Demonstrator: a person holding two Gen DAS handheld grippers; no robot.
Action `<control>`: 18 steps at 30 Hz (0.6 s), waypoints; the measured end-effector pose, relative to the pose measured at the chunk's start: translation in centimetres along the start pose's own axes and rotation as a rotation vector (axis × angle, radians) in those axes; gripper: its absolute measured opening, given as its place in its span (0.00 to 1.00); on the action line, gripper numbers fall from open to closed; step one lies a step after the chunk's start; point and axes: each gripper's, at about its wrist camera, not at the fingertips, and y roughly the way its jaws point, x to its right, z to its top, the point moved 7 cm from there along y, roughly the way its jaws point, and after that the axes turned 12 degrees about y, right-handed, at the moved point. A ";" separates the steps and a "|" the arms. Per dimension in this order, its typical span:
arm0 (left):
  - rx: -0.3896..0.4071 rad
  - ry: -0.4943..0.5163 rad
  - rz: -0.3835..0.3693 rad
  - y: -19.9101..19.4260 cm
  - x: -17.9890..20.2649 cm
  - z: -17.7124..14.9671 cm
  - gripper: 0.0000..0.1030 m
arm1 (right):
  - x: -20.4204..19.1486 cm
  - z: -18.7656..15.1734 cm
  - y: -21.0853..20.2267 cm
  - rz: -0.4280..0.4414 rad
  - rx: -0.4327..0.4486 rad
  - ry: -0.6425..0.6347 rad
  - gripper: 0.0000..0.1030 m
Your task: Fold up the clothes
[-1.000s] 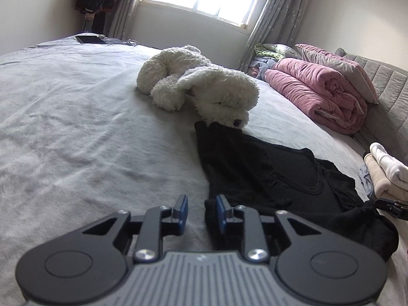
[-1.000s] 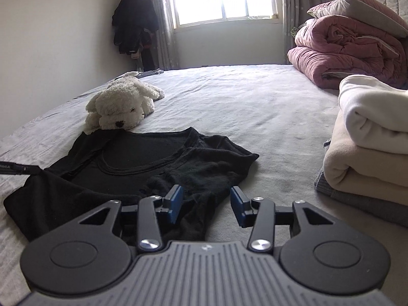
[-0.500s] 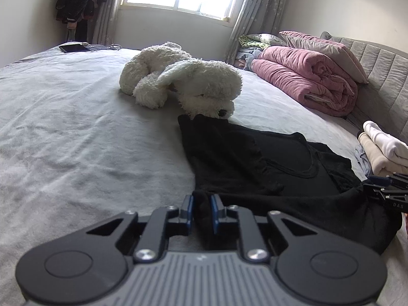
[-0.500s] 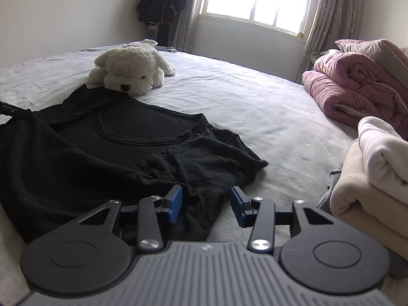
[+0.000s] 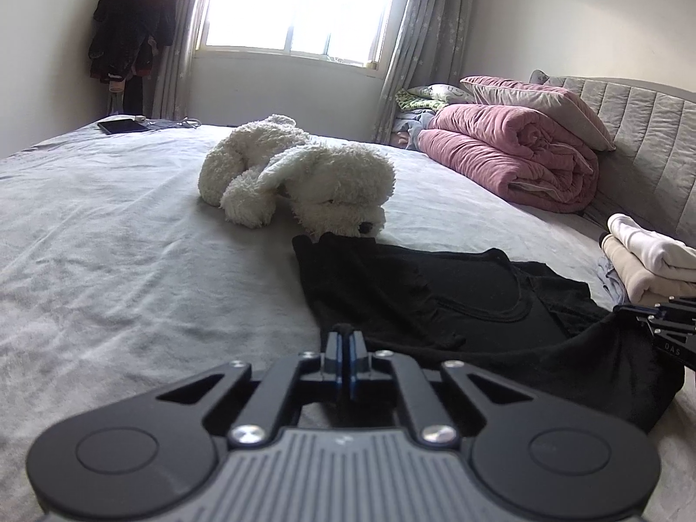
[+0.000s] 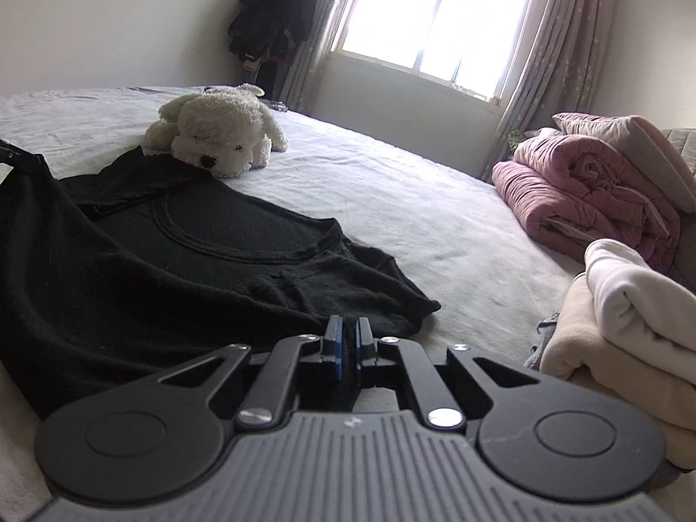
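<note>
Left gripper (image 5: 346,350) fingers pinching black shirt (image 5: 435,300) hem; right gripper (image 6: 348,348) fingers pinching same hem; bed (image 5: 108,226) beneath.

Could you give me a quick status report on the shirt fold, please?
Both tongs, left and right, shut on black shirt hem. Shirt's far sleeve touches plush dog. Folded stack beside.

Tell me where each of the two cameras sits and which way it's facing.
Left wrist: on the left gripper, facing across the bed to the window; right gripper at right edge.
Right wrist: on the right gripper, facing the same window; left gripper's tip at left edge.
Shared: each gripper is shut on the black shirt; plush dog, pink quilt.
</note>
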 end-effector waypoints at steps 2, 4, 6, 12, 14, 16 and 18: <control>0.030 -0.009 0.003 -0.4 -0.1 0.3 0.02 | 0.3 0.4 -0.3 -0.018 0.030 0.008 0.04; 0.048 -0.024 0.006 -0.5 -0.2 0.5 0.02 | 0.6 0.7 -0.6 -0.037 0.057 0.017 0.04; 0.052 -0.041 0.012 -0.3 -0.4 0.4 0.02 | 0.9 0.6 -0.3 -0.051 0.057 0.025 0.04; -0.065 -0.060 0.060 2.4 -0.9 -1.3 0.04 | 0.2 -1.1 2.0 -0.063 -0.064 -0.006 0.05; -0.086 -0.062 0.062 2.7 -0.9 -1.4 0.07 | 0.0 -1.4 2.2 -0.068 -0.087 -0.023 0.10; -0.088 -0.065 0.077 2.5 -1.0 -1.3 0.24 | 0.0 -1.3 2.1 -0.070 -0.089 -0.021 0.19; -0.077 -0.064 0.114 2.0 -1.2 -0.9 0.38 | 0.2 -0.8 1.7 -0.060 -0.083 0.012 0.27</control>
